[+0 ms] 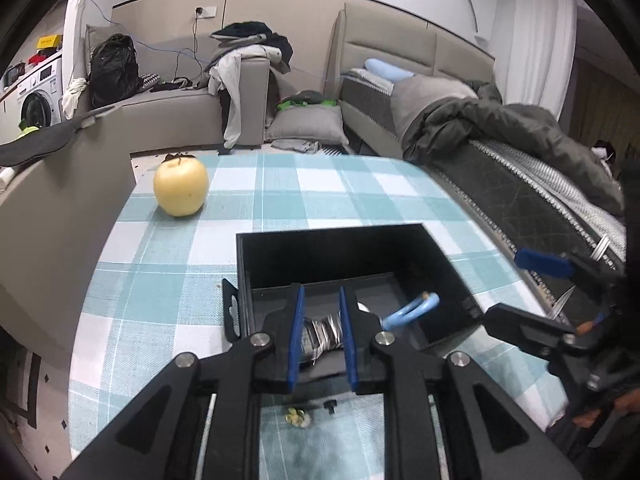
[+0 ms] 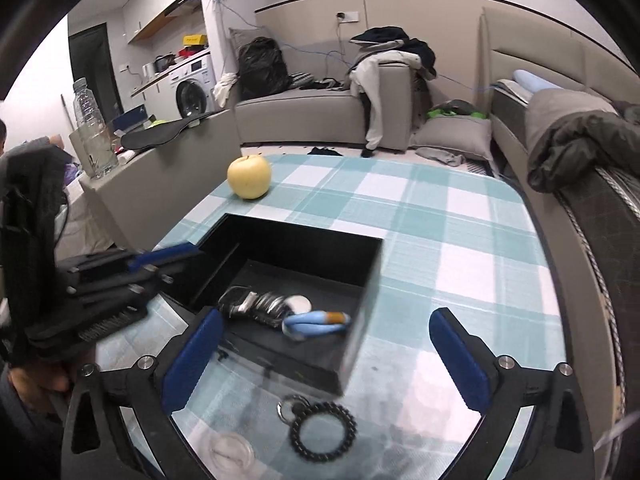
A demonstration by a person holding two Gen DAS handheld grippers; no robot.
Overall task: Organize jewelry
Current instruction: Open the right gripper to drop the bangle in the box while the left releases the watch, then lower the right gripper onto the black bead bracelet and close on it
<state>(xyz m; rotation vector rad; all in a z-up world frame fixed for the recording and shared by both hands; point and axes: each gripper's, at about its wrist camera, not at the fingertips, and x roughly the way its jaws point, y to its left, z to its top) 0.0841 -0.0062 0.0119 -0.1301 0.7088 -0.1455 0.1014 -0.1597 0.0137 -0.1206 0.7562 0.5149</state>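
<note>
The left wrist view looks forward and down from close above the near edge of the black box, facing the sofa and bed. The right wrist view sits a little further back and to the right, angled leftward over the box. Both share the box, the checked tablecloth, the apple and the sofa behind.

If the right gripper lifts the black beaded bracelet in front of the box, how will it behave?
The black beaded bracelet is probably light and floppy: a thin loop of small beads. It may sag or slip from the open right gripper.
</note>
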